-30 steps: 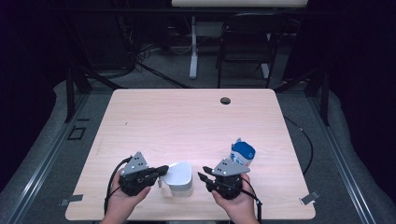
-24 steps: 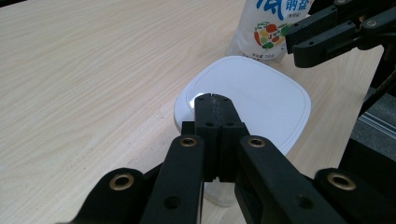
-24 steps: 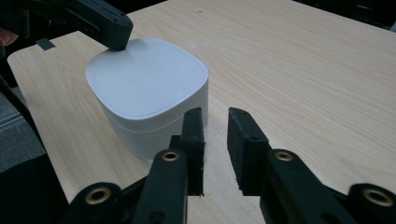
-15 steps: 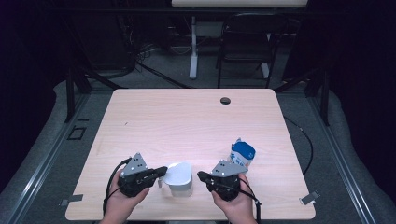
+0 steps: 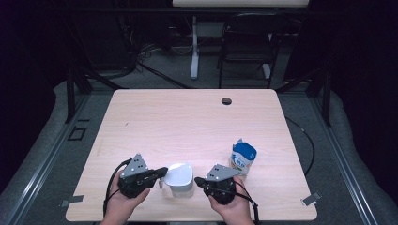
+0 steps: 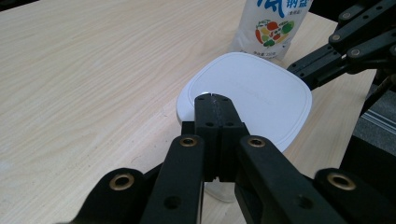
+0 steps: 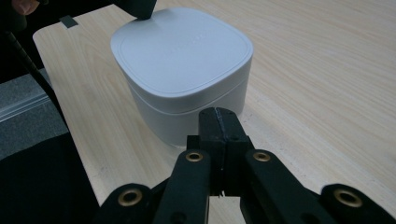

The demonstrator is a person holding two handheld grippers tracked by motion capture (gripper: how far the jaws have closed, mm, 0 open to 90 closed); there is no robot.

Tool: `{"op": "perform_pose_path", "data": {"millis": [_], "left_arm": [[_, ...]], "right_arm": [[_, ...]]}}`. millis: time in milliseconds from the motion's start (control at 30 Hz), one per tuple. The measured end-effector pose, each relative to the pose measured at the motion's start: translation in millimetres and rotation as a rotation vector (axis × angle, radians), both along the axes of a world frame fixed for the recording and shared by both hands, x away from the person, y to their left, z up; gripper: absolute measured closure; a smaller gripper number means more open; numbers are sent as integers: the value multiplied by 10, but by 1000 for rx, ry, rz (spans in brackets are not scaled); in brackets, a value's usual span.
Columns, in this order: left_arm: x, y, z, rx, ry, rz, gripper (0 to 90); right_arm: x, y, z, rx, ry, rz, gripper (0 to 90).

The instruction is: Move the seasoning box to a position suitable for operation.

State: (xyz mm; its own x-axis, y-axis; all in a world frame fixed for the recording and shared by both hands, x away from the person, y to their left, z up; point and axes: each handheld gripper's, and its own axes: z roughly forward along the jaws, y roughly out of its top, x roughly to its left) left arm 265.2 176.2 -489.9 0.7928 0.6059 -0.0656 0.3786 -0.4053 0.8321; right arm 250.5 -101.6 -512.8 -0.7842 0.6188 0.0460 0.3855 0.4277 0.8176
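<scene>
White lidded container sits at near table edge, btwn both grippers; lid on. L gripper: jaws pressed together, empty, tips over lid edge. R gripper: jaws together, empty, just beside container wall. Blue-capped bottle upright behind R. Judgement: early stage, nothing gripped or opened yet.

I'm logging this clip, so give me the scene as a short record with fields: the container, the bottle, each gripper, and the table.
container: white lidded box, rounded square, lid on, near the table's front edge
bottle: blue-capped bottle, upright, right of the container
left gripper: jaws shut, tips over the lid's edge
right gripper: jaws shut, pointing at the container's side, just short of it
table: light wood table, dark round hole near far edge
</scene>
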Motion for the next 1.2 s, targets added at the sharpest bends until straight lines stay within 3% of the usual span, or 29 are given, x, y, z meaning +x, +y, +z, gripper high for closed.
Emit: {"op": "perform_pose_path", "data": {"millis": [600,933,1200], "left_arm": [[2,25,-1,-4,3,8,900],[3,32,-4,-5,4,10,900],[1,37,-6,-6,7,11,900]], "right_arm": [[-13,38,-27,-21,-3,15,900],[-25,43,-10,6,-13,12,900],[-35,57,21,-1,-23,19,900]]}}
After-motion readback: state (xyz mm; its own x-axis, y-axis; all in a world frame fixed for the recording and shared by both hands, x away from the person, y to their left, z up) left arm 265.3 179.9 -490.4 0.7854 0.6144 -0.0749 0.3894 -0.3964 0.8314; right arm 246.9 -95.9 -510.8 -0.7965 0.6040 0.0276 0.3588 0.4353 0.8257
